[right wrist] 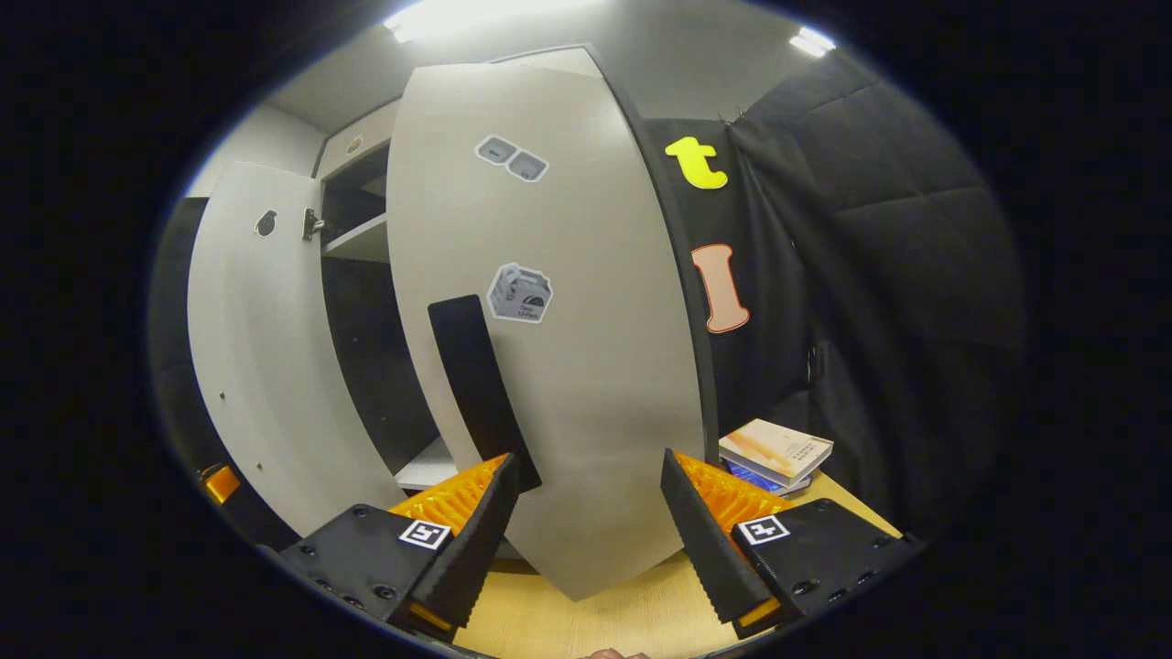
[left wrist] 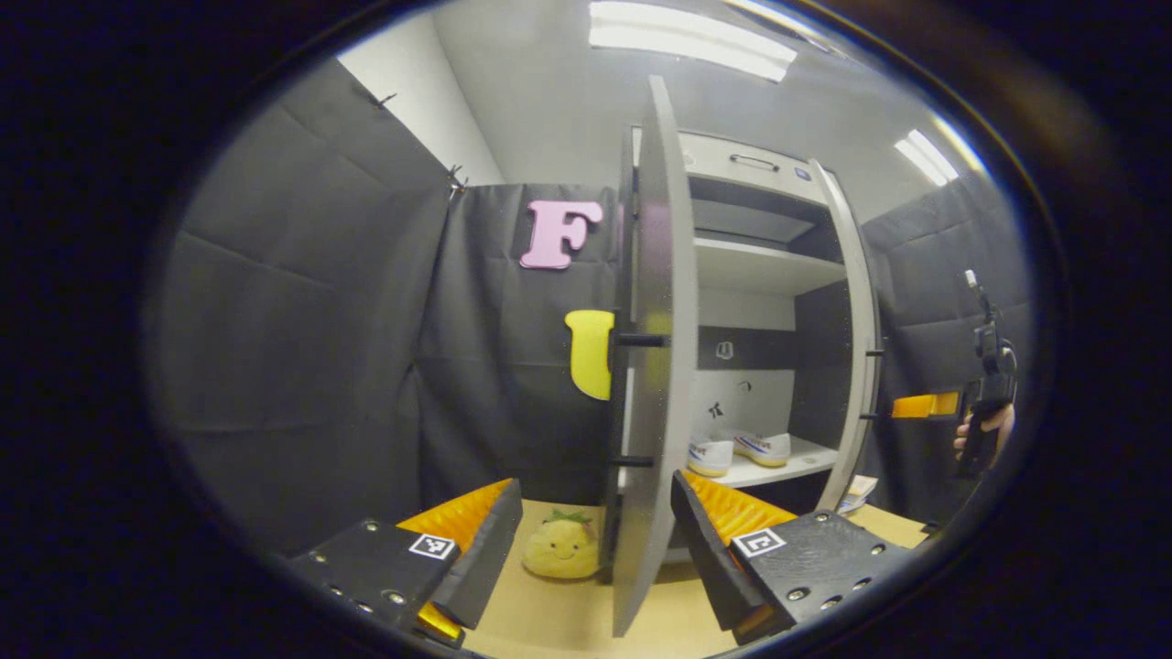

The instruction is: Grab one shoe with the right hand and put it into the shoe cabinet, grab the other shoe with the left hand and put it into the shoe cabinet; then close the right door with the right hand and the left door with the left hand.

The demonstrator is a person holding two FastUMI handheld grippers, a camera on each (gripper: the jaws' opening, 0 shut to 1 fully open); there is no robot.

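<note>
Unreadably small stickers [right wrist: 515,293] on right door [right wrist: 586,366]

Right gripper [right wrist: 591,499] with fingers spread apart, nothing held between them, facing the outer face of the right door [right wrist: 568,366] just ahead. Door partly swung out from the shoe cabinet [right wrist: 362,146], with small stickers [right wrist: 519,293] and a dark vertical handle strip [right wrist: 478,384] on its pale surface. Left door [right wrist: 265,366] open farther back, a dark gap and a pale shelf edge [right wrist: 357,240] visible between the two. Stacked books [right wrist: 776,450] on the wooden tabletop [right wrist: 632,618] to the right of the door, against the black cloth wall.
</note>
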